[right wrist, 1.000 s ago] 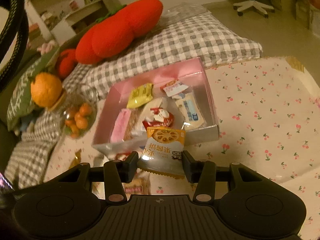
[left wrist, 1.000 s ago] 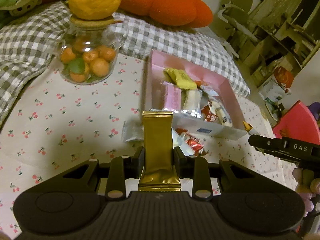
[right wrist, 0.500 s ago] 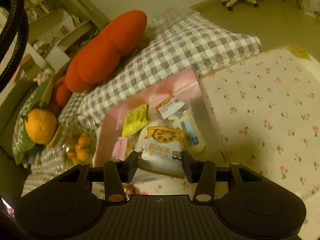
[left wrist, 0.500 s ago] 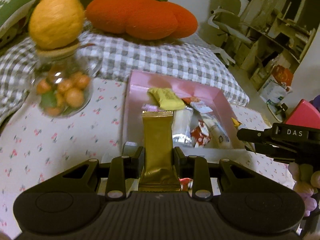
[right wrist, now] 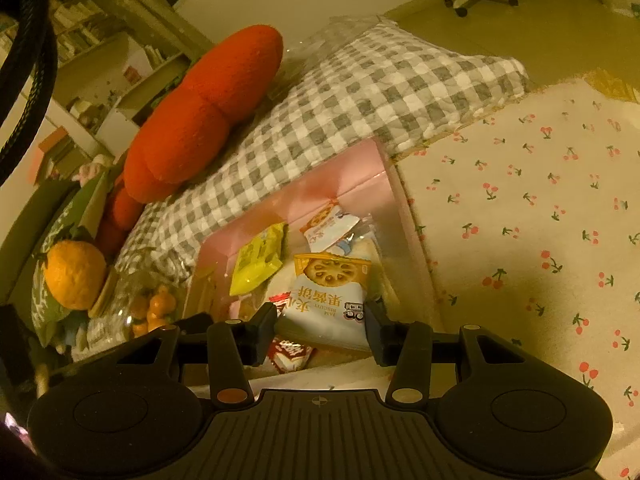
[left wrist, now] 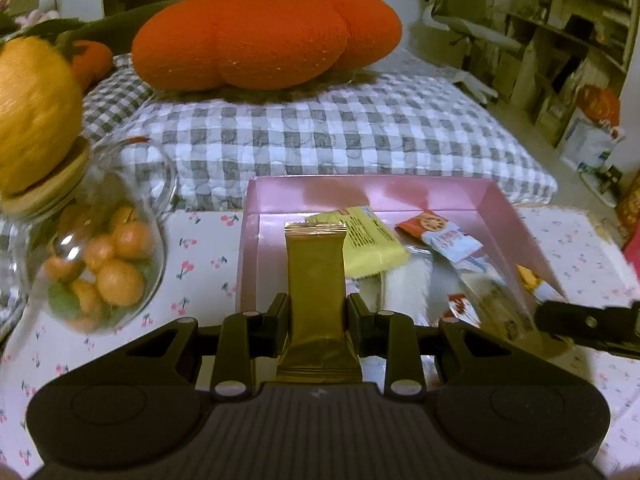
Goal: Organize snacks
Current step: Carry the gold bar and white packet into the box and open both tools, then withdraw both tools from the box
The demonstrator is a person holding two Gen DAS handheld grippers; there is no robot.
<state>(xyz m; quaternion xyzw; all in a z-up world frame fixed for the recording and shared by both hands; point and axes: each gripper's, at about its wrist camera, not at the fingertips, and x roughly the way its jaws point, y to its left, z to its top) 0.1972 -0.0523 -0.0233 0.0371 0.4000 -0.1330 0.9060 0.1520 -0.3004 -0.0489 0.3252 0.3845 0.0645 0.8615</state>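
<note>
Gold snack bar (left wrist: pixel 316 280) wrapped in glossy metallic foil, pink box (left wrist: pixel 372 192) lined with a satiny sheen, biscuit packet (right wrist: pixel 326 300) in smooth printed plastic, jar (left wrist: pixel 92 240) of clear glass under a wooden lid (left wrist: pixel 52 184), checked quilt (left wrist: pixel 320 136) of puckered cloth, orange cushion (left wrist: pixel 264 36) knitted matt.

My left gripper (left wrist: pixel 318 316) holds a bar wrapper (left wrist: pixel 316 292) over the near edge of the box (left wrist: pixel 372 192). My right gripper (right wrist: pixel 320 326) holds a biscuit packet (right wrist: pixel 328 300) above it. The jar (left wrist: pixel 96 264) stands left; a cushion (left wrist: pixel 320 140) lies behind.
</note>
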